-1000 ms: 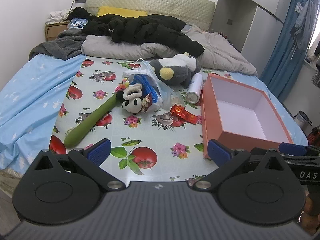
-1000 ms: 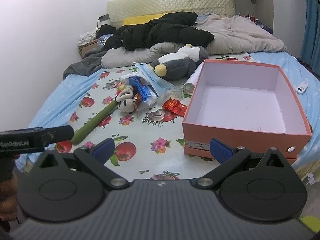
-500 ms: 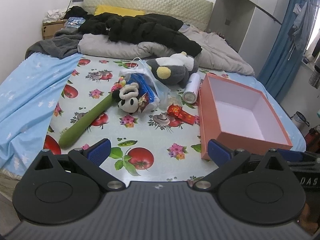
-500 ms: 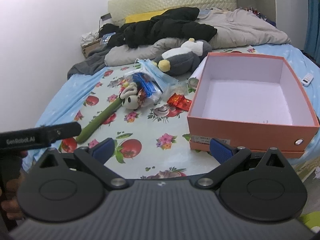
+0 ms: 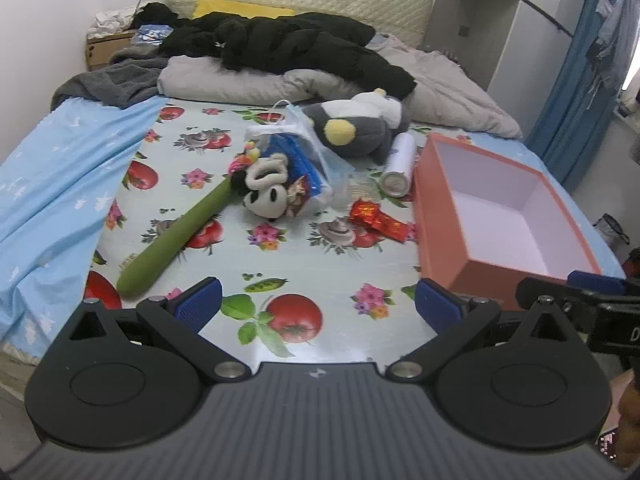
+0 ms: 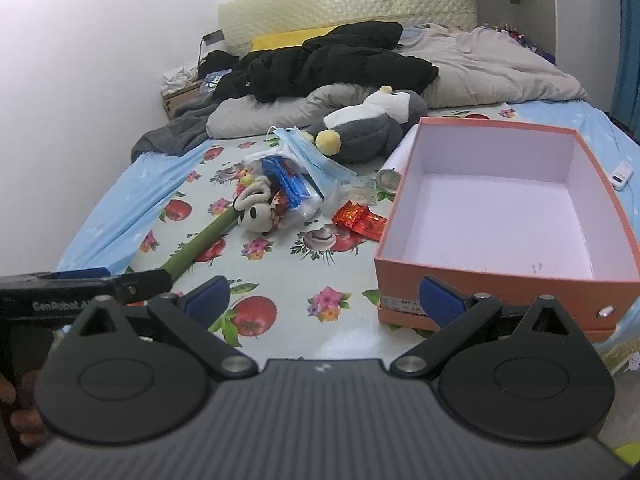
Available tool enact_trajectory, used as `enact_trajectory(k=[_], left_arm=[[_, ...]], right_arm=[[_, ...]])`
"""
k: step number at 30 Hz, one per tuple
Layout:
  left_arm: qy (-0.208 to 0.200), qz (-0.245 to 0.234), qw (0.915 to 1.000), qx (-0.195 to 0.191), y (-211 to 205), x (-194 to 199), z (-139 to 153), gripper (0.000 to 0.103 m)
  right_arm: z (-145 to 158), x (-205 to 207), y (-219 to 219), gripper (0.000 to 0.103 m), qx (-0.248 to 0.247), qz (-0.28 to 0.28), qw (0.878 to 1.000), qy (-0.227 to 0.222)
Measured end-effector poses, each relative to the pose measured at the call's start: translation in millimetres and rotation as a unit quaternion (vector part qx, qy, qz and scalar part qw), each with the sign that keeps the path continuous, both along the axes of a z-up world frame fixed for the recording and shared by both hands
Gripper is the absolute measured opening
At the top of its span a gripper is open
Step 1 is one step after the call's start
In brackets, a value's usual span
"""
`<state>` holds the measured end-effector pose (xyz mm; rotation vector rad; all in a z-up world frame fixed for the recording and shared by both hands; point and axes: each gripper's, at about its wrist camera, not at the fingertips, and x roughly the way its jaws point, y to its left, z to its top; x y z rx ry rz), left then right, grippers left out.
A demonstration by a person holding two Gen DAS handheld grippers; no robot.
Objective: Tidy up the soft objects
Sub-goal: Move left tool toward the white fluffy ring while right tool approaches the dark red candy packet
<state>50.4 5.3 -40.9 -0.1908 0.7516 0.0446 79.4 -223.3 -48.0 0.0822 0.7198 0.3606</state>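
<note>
A grey and white penguin plush point(image 5: 356, 128) point(image 6: 372, 124) lies at the far side of the flowered cloth. A small panda plush point(image 5: 266, 194) point(image 6: 256, 212) lies on the end of a long green plush stick point(image 5: 176, 236) point(image 6: 200, 244), against a blue packet and face masks point(image 5: 300, 156) point(image 6: 304, 168). An empty orange box point(image 5: 444, 224) point(image 6: 460, 276) stands at the right. My left gripper point(image 5: 316, 306) and right gripper point(image 6: 324, 300) are both open and empty, above the cloth's near edge, well short of the toys.
A white can point(image 5: 398, 164) and red wrappers point(image 5: 376, 218) lie between the toys and the box. Black clothes point(image 5: 288, 46) and a grey duvet point(image 5: 248, 84) are piled at the head of the bed. A white remote point(image 6: 622, 170) lies right of the box.
Both grippers have drifted slightly closer to the bed and tilted a little. Nothing on the bed has moved and both stay open.
</note>
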Motion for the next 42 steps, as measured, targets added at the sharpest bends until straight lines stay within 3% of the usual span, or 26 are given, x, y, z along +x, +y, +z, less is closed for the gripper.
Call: enact_trajectory(k=[10,14,16,17,18,23,26,31,36,42], left_arm=[[0.010,0.007,0.9999,-0.005,23,25,-20,0.103],[0.012,0.013,0.9998,-0.009,31,36,-28,0.103],[0.014,0.020,0.9996,-0.014,35,43,-31,0.103],[0.011,0.022,0.9995,-0.018,37,46,-33,0.103],[0.010,0.025,0.9994,-0.021,38,50,-35,0.103],[0.010,0.029,0.9990,-0.032,45,67,-45,0.103],[0.004,0.021,0.9992,-0.035,49,75,-50,0.102],[0.006,0.014,0.9991,-0.040,55,91,-58,0.089],[0.009,0.013,0.9992,-0.038,58,109,-66,0.081],[0.029,0.015,0.9976,-0.061,66,135,-88,0.068]], right_arm=[[-8,20,17,0.103,-0.007,-0.007,1.000,-0.004],[-12,29,24,0.098,-0.005,-0.005,1.000,-0.007],[-13,34,31,0.091,-0.004,0.001,1.000,-0.008],[-14,36,35,0.079,-0.006,0.006,1.000,-0.011],[-14,38,39,0.075,-0.009,0.008,1.000,-0.012],[-20,47,54,0.067,-0.019,0.021,0.999,-0.022],[-23,55,61,0.053,-0.018,0.016,0.999,-0.028],[-30,71,70,0.044,-0.011,0.004,1.000,-0.029],[-41,88,82,0.044,-0.011,0.005,1.000,-0.023],[-57,114,90,0.044,-0.021,-0.001,1.000,-0.014]])
